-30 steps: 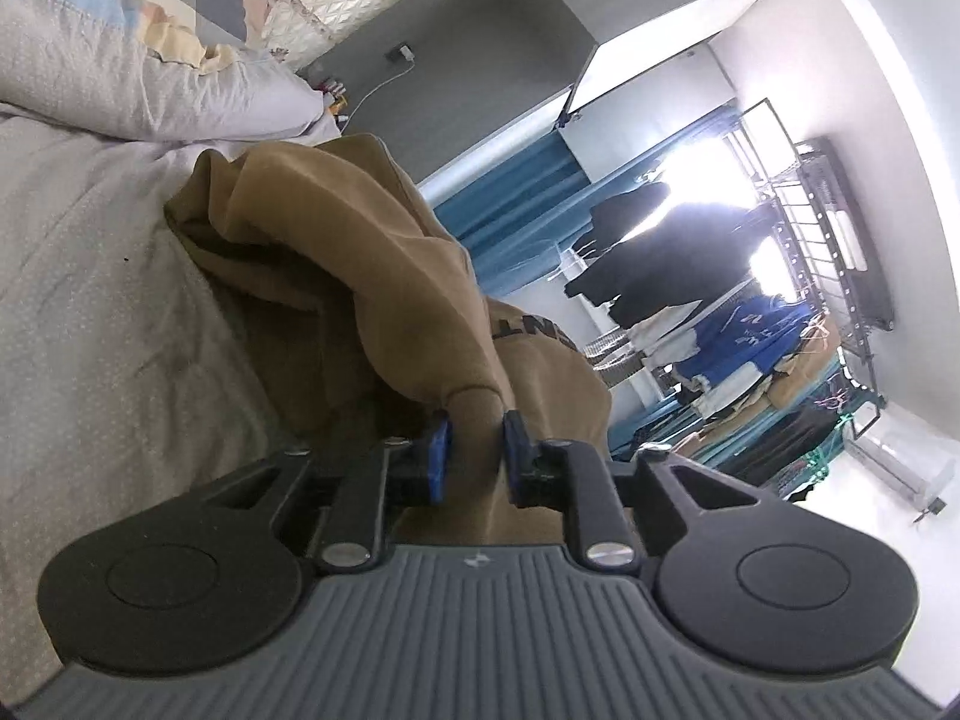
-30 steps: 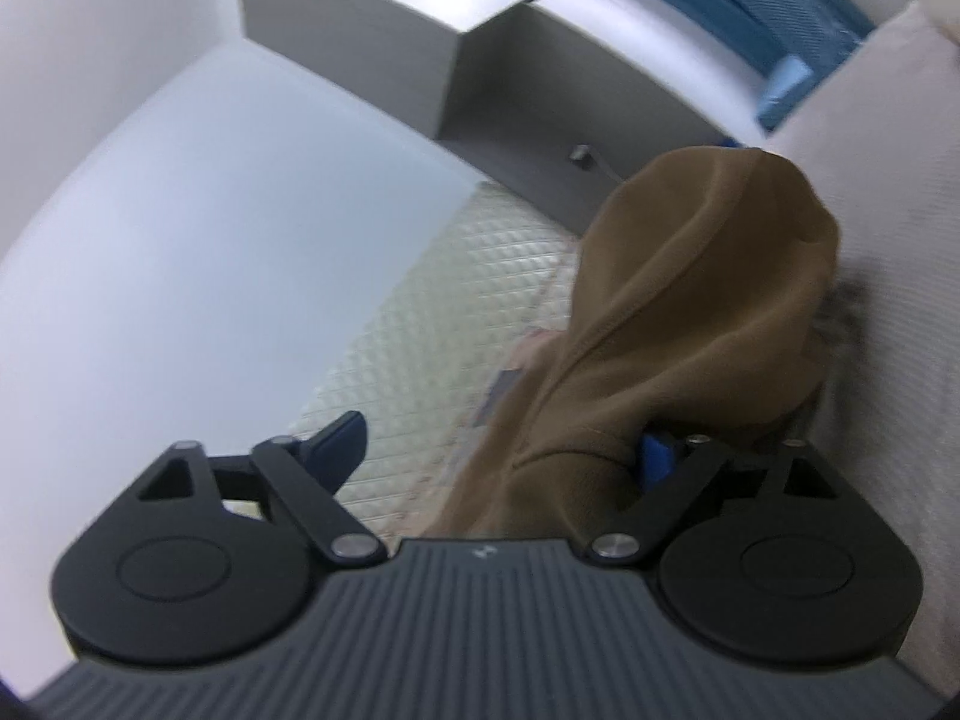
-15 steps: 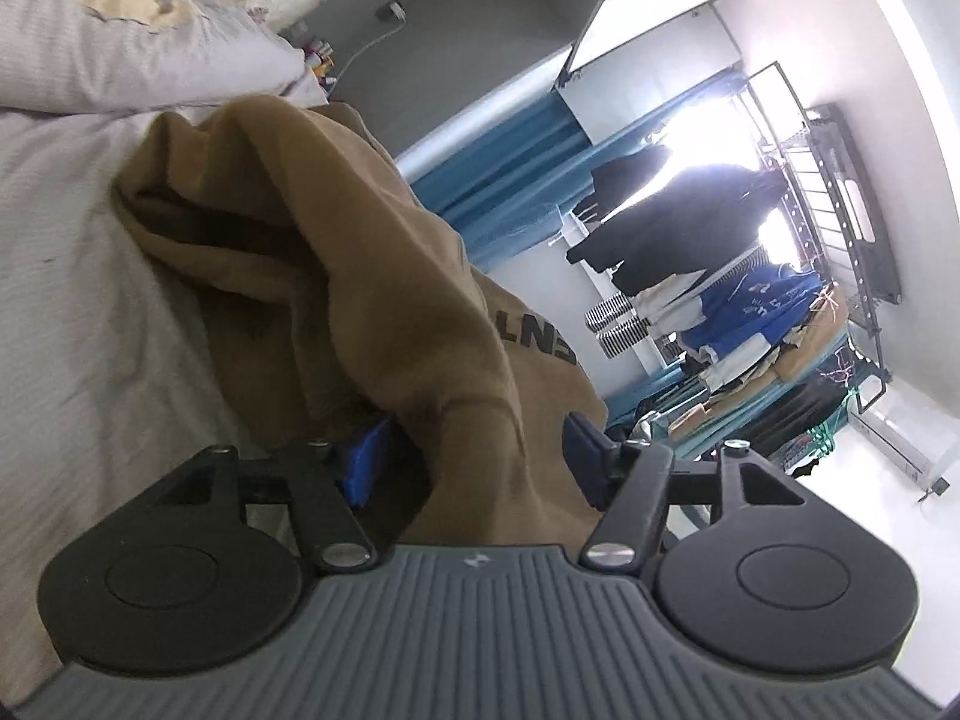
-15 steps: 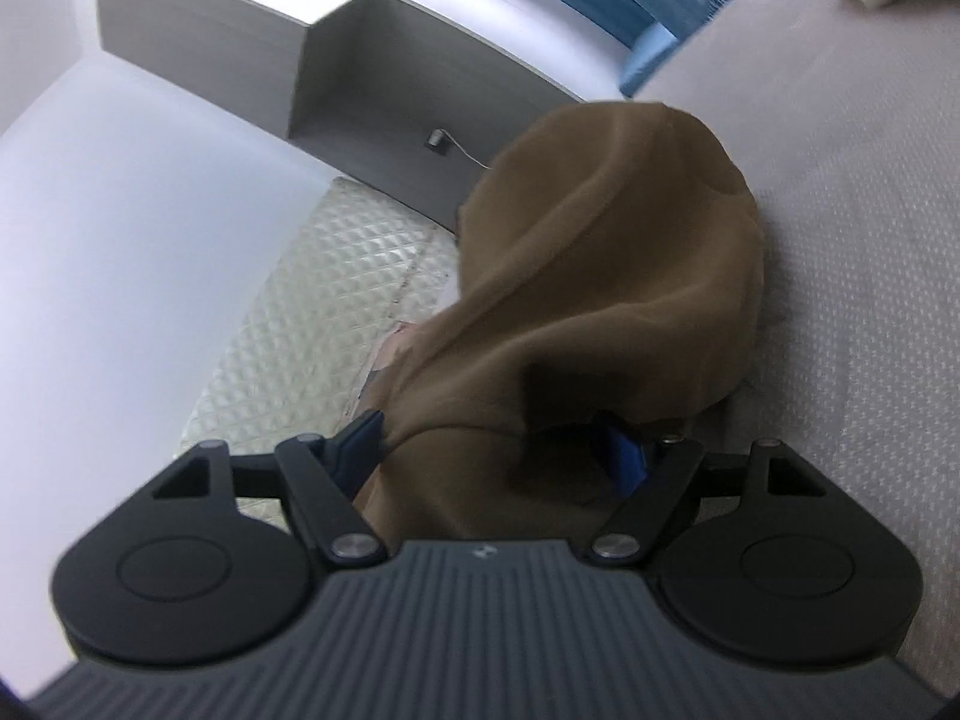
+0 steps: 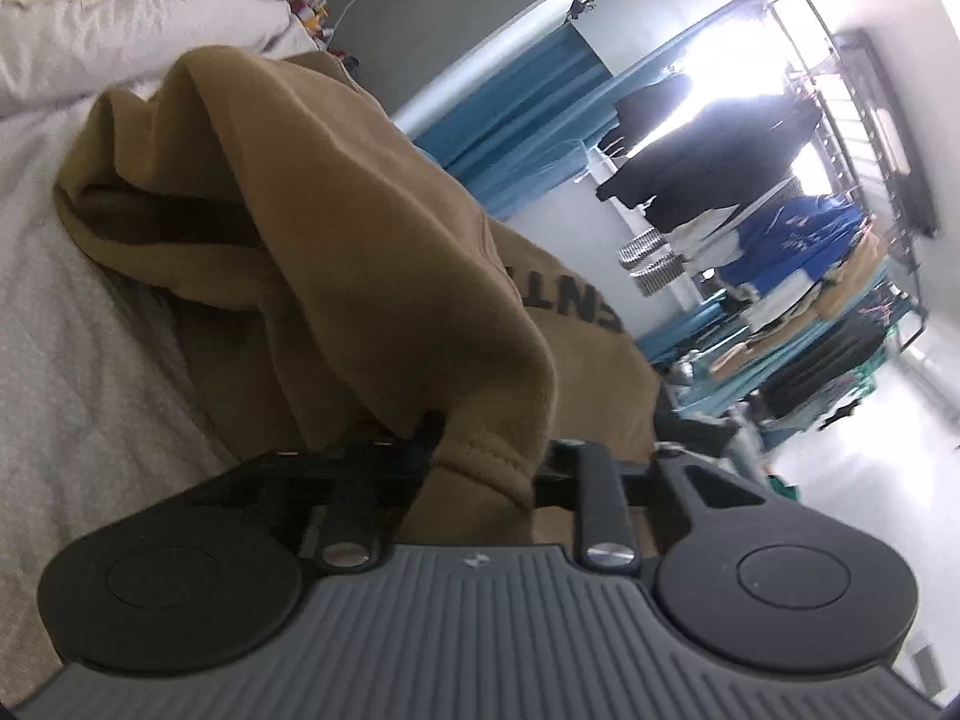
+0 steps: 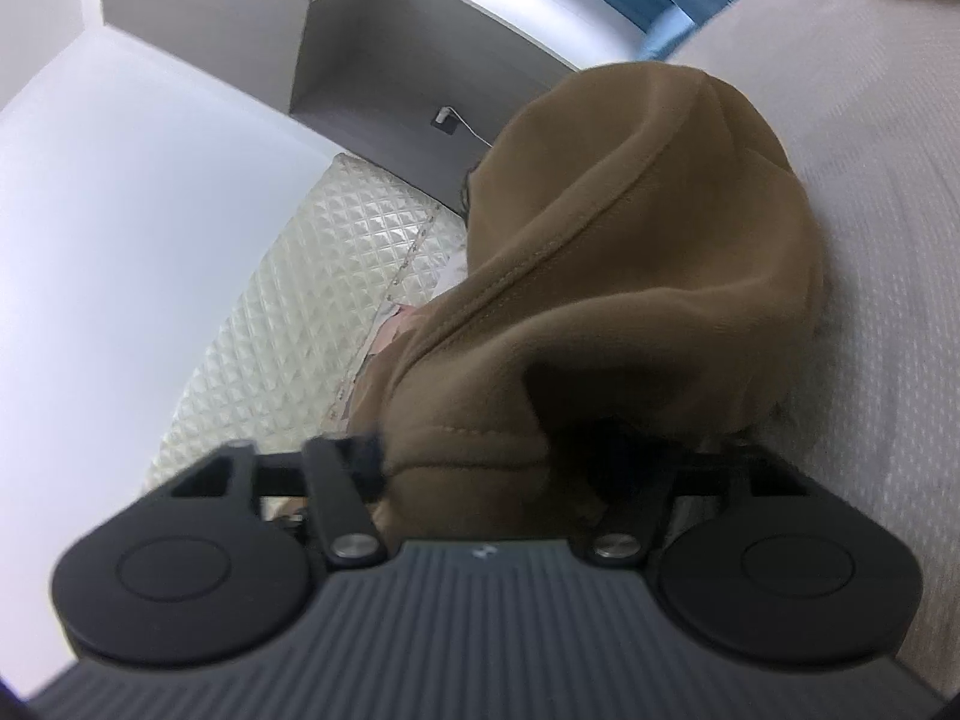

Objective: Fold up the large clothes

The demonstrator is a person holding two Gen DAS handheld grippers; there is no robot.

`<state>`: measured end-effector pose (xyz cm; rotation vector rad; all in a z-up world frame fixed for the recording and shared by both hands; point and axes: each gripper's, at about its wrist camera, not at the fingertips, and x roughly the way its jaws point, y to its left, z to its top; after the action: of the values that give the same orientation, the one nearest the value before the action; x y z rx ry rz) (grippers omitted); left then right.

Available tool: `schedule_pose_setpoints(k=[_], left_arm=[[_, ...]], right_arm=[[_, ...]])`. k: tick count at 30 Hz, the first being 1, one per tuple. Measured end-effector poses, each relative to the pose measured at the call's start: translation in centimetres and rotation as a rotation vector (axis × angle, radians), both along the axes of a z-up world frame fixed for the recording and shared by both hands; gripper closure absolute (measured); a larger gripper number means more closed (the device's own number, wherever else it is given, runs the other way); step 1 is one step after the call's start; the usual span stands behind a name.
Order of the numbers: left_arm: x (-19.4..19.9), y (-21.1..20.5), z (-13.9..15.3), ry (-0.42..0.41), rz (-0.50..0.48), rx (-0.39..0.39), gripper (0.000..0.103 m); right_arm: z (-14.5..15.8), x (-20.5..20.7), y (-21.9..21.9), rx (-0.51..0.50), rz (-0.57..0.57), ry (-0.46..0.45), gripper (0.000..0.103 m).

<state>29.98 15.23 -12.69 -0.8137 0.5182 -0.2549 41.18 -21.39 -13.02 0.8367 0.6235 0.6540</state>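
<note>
The brown sweatshirt (image 5: pixel 372 228) lies bunched in a mound on the grey bed (image 5: pixel 78 324), with a thick hemmed fold of it draped down between the fingers of the left claw (image 5: pixel 486 456). That claw was clamped tight on a pinch of cloth a second ago, stood wide apart half a second ago, and now has its fingers drawn partway back in so that they flank the fold closely on both sides; the fingertips are buried in cloth, so whether they actually pinch it cannot be told. Dark printed letters (image 5: pixel 564 306) show on the sweatshirt's far side, more fully than in the first frame. In the right wrist view the sweatshirt (image 6: pixel 648 252) rises as a rounded hump with a stitched seam running across it, and it fills more of the picture than before, its lower edge spilling over the right claw (image 6: pixel 480 462). This claw was spread wide in both earlier frames and its linkage arms stand spread the same way now, with cloth lying in the gap, though the tips themselves are hidden or blurred. The quilted headboard (image 6: pixel 288 324) sits behind on the left of that view. A pillow (image 5: pixel 120 30) lies beyond the sweatshirt, and a rack of hanging clothes (image 5: pixel 750 192) stands by the bright window.
</note>
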Motion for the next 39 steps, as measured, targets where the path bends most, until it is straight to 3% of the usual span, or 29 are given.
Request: schedule_pose_setpoints(k=[5,11,18,27,31,39], left_arm=[[-2.8,-0.5,1.6,-0.115,0.051,0.065,0.088],[-9.2,-0.9,4.8,-0.268,0.104,0.079,0.089],[-16.4,-1.9,10.9,-0.428,0.141,0.077,0.089],[-23.2,-2.7,25.8,-0.621,0.206,0.099,0.089],[-24.9,-3.1,34.1,-0.637,0.244,0.110,0.089],[-31.4,-5.0,48.2,-0.730,0.271,0.190,0.088]], right_arm=[[1.6,-1.8,0.8,-0.041,-0.005,-0.124,0.070],[4.8,-6.8,-0.4,0.004,-0.012,-0.289,0.078],[11.8,-13.1,-1.8,-0.001,-0.018,-0.464,0.080],[28.9,-19.6,-2.3,-0.121,-0.030,-0.737,0.081],[36.8,-21.8,-2.5,-0.169,-0.048,-0.814,0.081],[47.6,-26.5,-4.2,-0.138,-0.079,-0.938,0.081]])
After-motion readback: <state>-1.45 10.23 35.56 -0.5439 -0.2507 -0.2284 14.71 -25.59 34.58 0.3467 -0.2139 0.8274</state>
